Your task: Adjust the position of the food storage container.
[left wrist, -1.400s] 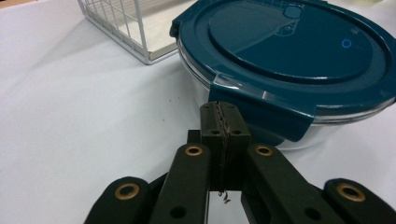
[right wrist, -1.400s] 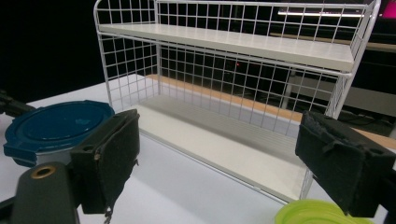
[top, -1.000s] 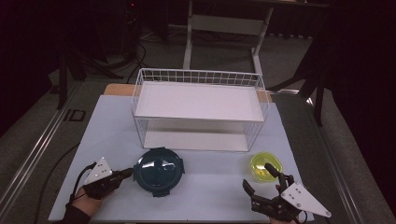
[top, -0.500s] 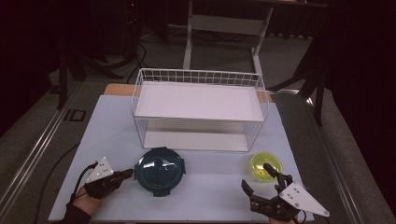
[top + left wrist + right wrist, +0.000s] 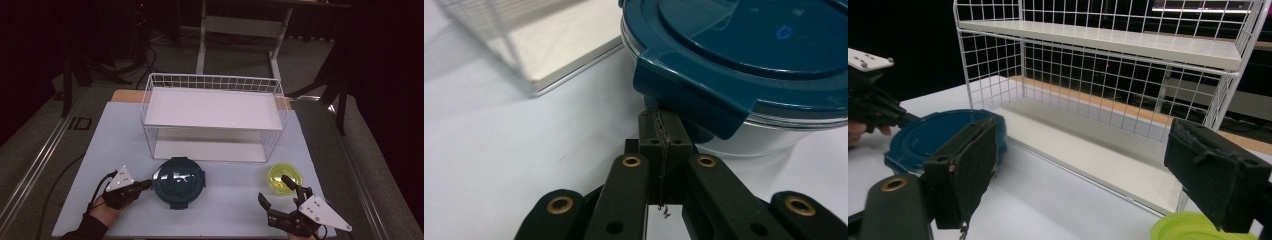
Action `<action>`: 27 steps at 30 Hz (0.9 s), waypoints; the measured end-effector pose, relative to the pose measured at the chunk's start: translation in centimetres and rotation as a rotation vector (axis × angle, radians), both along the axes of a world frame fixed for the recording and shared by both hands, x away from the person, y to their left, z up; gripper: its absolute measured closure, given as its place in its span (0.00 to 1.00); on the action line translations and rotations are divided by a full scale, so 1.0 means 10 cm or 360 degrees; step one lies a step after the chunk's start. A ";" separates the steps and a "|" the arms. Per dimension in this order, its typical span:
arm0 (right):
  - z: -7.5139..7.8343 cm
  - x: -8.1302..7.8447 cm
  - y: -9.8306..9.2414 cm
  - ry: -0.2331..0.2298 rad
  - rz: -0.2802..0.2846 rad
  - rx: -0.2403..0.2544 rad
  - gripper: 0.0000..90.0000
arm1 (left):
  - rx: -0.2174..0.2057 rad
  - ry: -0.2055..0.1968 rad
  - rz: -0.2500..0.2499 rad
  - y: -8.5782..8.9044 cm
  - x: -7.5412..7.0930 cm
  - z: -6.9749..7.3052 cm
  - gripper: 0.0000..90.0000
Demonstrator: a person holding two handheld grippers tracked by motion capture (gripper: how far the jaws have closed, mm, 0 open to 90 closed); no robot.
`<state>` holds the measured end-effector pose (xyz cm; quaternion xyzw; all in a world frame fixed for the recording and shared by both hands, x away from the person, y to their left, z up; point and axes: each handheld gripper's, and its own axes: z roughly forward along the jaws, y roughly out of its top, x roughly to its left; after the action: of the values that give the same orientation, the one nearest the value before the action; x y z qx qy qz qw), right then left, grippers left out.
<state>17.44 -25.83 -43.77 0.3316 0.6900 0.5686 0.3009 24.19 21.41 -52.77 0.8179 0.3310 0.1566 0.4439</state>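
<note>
Black jaws of the left gripper (image 5: 663, 135), pressed together with nothing between them, have just slid in to the latch tab of the teal container (image 5: 179, 182) mid-bench, likely to work the lid. Right gripper (image 5: 280, 192) hangs spread beside the yellow bowl (image 5: 285, 178), before the wire rack (image 5: 214, 117).

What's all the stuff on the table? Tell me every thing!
Container: one, round, dark teal lid, front middle of the table, before the rack.
Bowl: one, yellow-green, front right.
Rack: one, white wire with two white shelves, middle of the table.
Table: one, white top.
Left gripper: one, black, shut, tips at the container's lid tab.
Right gripper: one, black, open, beside the bowl.
</note>
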 end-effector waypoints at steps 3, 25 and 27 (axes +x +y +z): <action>0.00 0.00 -0.01 0.0000 0.0000 0.0001 0.15 | 0.0003 0.0004 -0.0026 -0.10 0.04 0.01 1.00; -0.02 0.01 0.01 0.0019 0.0007 -0.0008 0.15 | -0.0090 0.0020 -0.0057 -0.21 0.13 0.09 1.00; -0.02 0.02 0.01 0.0025 0.0011 -0.0009 0.15 | -0.0097 0.0019 -0.0061 -0.25 0.13 0.09 1.00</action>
<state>17.59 -25.73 -44.02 0.3330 0.6950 0.5651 0.2945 25.48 18.93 -51.91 0.8110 0.3227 0.1329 0.4695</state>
